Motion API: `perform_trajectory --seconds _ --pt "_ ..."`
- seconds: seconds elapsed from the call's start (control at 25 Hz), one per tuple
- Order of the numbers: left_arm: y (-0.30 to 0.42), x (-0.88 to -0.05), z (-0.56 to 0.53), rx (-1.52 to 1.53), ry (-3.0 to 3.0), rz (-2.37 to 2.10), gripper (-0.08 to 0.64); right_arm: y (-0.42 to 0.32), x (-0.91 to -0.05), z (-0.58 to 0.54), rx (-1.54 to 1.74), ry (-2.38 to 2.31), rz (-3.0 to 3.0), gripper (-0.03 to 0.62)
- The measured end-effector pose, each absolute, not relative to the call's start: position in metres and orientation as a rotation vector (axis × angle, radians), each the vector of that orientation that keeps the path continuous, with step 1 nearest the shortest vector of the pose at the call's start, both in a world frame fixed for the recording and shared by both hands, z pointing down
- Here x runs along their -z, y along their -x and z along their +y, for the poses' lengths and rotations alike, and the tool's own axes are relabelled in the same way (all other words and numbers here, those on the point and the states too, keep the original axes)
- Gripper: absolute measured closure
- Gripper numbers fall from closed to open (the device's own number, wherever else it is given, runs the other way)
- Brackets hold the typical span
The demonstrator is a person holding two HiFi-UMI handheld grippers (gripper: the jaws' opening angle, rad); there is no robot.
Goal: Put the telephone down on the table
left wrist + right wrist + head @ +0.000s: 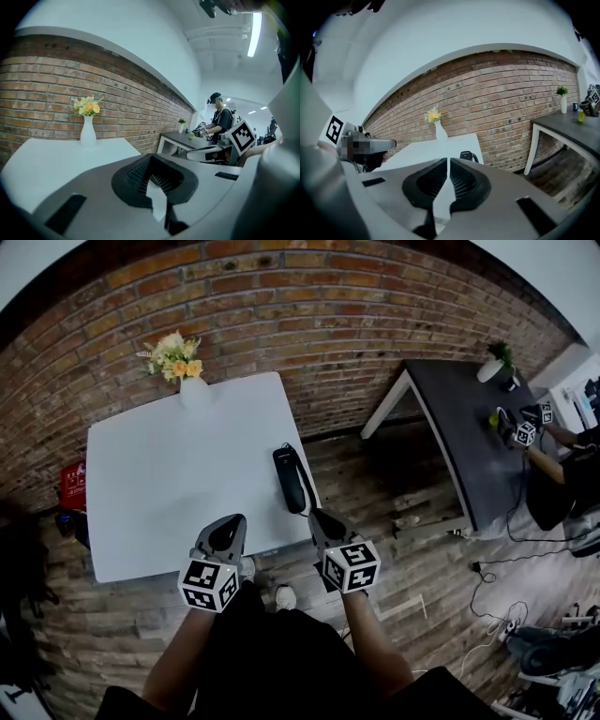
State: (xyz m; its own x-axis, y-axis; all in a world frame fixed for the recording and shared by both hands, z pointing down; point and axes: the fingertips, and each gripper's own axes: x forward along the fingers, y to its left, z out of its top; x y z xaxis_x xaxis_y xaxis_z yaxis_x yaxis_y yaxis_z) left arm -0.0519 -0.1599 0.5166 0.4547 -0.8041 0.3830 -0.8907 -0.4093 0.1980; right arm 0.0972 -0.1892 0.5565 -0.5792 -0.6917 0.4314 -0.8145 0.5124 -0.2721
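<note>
The black telephone [291, 479] lies flat on the white table [169, 484], close to its right edge, with a cord at its far end. My right gripper [323, 521] hovers just short of the phone's near end, at the table's front edge, shut with nothing in it. My left gripper [225, 532] is beside it to the left, over the front edge, also shut and empty. In the right gripper view the jaws meet at a thin slit [448, 160], and the telephone [468, 155] shows just beyond them. The left gripper view shows its jaws [150, 157] closed over the bare table.
A white vase of yellow flowers [194, 390] stands at the table's far edge against the brick wall. A dark table [469, 427] stands to the right, where another person [553, 446] works with grippers. Cables [492, 601] lie on the wooden floor. A red object [73, 482] sits left of the table.
</note>
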Motion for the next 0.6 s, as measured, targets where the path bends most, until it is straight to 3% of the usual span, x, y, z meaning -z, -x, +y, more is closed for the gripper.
perform_trajectory --seconds 0.6 --pt "0.047 -0.489 -0.093 -0.252 -2.312 -1.565 0.546 -0.141 -0.475 -0.125 -0.516 -1.24 -2.691 0.571"
